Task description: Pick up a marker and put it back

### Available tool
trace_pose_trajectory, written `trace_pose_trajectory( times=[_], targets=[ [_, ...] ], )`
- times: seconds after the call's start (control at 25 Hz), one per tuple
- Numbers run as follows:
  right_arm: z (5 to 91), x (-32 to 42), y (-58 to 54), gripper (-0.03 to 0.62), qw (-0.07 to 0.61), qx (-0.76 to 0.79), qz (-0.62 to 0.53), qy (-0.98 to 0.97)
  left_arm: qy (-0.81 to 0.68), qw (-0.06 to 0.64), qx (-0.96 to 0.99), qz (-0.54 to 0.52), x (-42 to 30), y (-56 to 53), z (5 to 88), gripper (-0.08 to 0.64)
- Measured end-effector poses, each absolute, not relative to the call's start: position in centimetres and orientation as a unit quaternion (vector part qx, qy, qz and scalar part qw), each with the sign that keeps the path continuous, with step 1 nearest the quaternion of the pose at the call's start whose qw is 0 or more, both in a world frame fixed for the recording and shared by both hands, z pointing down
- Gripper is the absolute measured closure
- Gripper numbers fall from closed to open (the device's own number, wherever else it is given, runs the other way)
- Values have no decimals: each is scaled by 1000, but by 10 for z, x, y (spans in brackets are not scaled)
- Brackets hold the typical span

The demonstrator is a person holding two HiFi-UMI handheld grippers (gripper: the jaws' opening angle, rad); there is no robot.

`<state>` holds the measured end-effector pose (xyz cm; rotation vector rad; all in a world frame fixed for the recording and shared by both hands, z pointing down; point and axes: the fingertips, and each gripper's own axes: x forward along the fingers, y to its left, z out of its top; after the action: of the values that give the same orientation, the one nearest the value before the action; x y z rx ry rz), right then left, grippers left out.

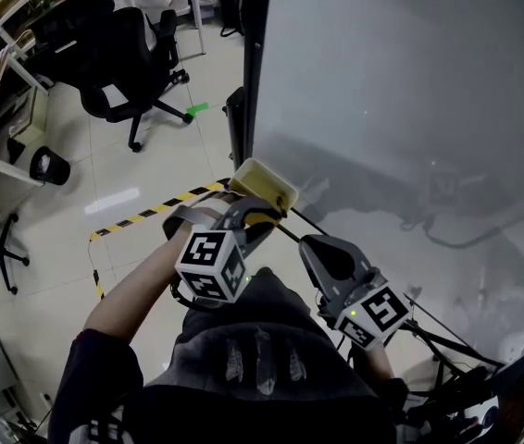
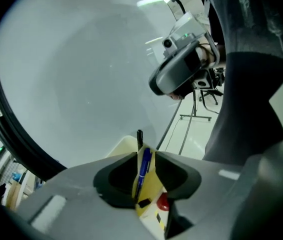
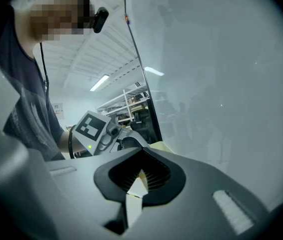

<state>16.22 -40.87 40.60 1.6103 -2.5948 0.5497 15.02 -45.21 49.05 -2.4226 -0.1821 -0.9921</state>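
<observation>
A blue marker (image 2: 142,168) runs lengthwise between the jaws of my left gripper (image 2: 145,156), which are drawn in close on it. Right behind it is a yellow tray (image 2: 153,186) holding a black marker (image 2: 140,138) that stands up and something red (image 2: 163,202). In the head view the left gripper (image 1: 255,213) is against the yellow tray (image 1: 264,183), at the lower left corner of the whiteboard (image 1: 401,109). My right gripper (image 1: 322,248) hangs beside it to the right, shut and holding nothing (image 3: 140,176).
The whiteboard fills the right of the head view, with its black frame post (image 1: 255,63) at the left edge. Black-and-yellow hazard tape (image 1: 151,209) crosses the floor. An office chair (image 1: 118,54) and a black bin (image 1: 49,165) stand at far left. Black stand legs (image 1: 456,359) spread at lower right.
</observation>
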Motion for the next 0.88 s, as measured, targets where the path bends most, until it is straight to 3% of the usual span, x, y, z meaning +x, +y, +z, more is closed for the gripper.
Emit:
trace_pose_trajectory(
  times=[0.16,0.4,0.52,0.88],
  targets=[
    [405,167,-410,592,20,521,176,-835,-61,262,-918,-293,167,-450,466,447],
    [404,169,-410,591,21,521,175,-835,-63,257,-922,-282,177,-449,471,461],
    [405,171,-410,591,21,523,175,-834,-54,270,-921,-277,180,-453,474,512],
    [405,171,-409,591,17,522,176,-834,-45,239,-935,-257,177,-456,465,517]
  ],
)
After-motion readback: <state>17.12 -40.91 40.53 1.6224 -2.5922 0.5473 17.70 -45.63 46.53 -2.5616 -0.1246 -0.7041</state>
